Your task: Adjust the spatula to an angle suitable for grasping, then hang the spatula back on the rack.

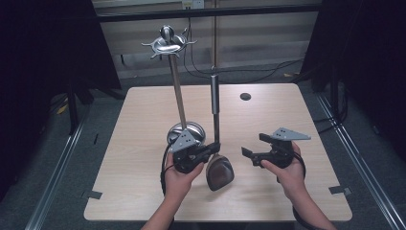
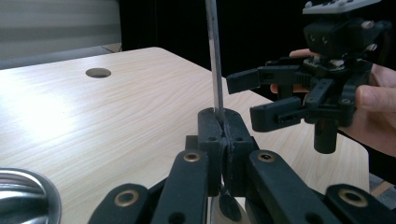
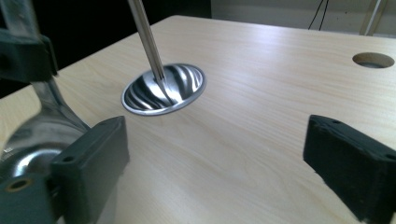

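A large metal spoon [image 1: 219, 173] stands upright with its bowl resting on the table [image 1: 139, 163] and its long handle [image 1: 215, 96] rising. My left gripper [image 1: 216, 146] is shut on the thin neck just above the bowl; in the left gripper view the handle [image 2: 215, 56] runs up from between the closed jaws [image 2: 223, 126]. My right gripper [image 1: 253, 146] is held open a little to the right, apart from the spoon, with nothing between its fingers [image 3: 91, 158]. It also appears open in the left gripper view [image 2: 247, 99]. The spoon's bowl [image 3: 37, 135] shows at left in the right gripper view.
A metal stand with a round shiny base [image 1: 187, 130] and a tall rod [image 1: 178, 91] topped by a ring of hooks [image 1: 167, 43] is just behind the left gripper. The base [image 3: 163, 88] lies ahead of the right gripper. A cable hole [image 1: 245, 96] sits at the far right.
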Motion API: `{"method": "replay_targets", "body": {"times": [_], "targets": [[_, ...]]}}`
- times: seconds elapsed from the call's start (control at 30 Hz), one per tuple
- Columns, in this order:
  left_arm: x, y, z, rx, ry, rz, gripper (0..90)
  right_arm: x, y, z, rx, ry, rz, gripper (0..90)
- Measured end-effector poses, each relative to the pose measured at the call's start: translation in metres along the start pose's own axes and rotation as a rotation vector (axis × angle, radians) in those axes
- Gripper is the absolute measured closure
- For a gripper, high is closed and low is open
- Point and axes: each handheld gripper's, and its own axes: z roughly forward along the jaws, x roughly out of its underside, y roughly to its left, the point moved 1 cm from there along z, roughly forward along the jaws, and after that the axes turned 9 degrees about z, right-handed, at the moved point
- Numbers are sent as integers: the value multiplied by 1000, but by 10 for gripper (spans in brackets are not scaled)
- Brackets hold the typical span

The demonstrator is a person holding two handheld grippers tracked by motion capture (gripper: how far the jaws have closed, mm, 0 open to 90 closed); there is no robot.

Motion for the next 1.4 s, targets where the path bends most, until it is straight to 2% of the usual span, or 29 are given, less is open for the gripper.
{"method": "replay_targets", "body": {"times": [0.13,0.23,0.4,0.47,0.53,0.57,0.7,0.73,0.83,0.87,0.93,0.97,1.0,1.03,1.07,1.2,1.27,1.33,1.4], "targets": [[1,1,-6,2,-16,-3,883,3,-1,3,-4,34,-24,14],[1,3,-10,-19,-5,-9,883,5,-5,4,6,46,-9,14],[2,6,-15,-22,-12,-8,883,8,-12,5,32,67,-13,15],[1,6,-16,-16,-21,-16,882,10,-13,5,57,74,-38,19],[0,7,-18,-32,-6,-5,883,12,-13,5,60,90,-39,19],[-1,7,-18,-17,-23,-3,883,13,-14,5,61,94,-45,19],[-1,10,-21,-18,-5,4,883,16,-17,3,76,96,-44,19],[0,10,-22,-24,-2,-4,883,17,-17,2,81,101,-48,19],[1,12,-22,-7,-15,-18,883,20,-19,-1,102,116,-67,19],[0,11,-23,-16,1,-12,883,20,-20,-2,104,116,-63,19],[-1,11,-22,-4,-16,-4,883,20,-21,-5,111,112,-56,19],[-2,11,-22,-15,-4,5,883,20,-22,-6,114,111,-56,19],[-2,11,-21,0,-17,4,883,20,-22,-7,115,108,-55,19],[-4,11,-22,-14,4,13,883,20,-22,-7,114,105,-56,19],[-4,10,-21,0,-16,7,883,20,-22,-8,116,107,-56,19],[-6,12,-23,-1,-24,1,882,20,-21,-8,109,107,-59,19],[-8,13,-26,-11,-17,6,883,20,-21,-7,108,108,-59,19],[-8,15,-27,-9,-31,3,883,19,-21,-7,106,107,-59,19],[-9,15,-29,-24,-15,4,883,19,-22,-7,103,107,-58,19]]}}
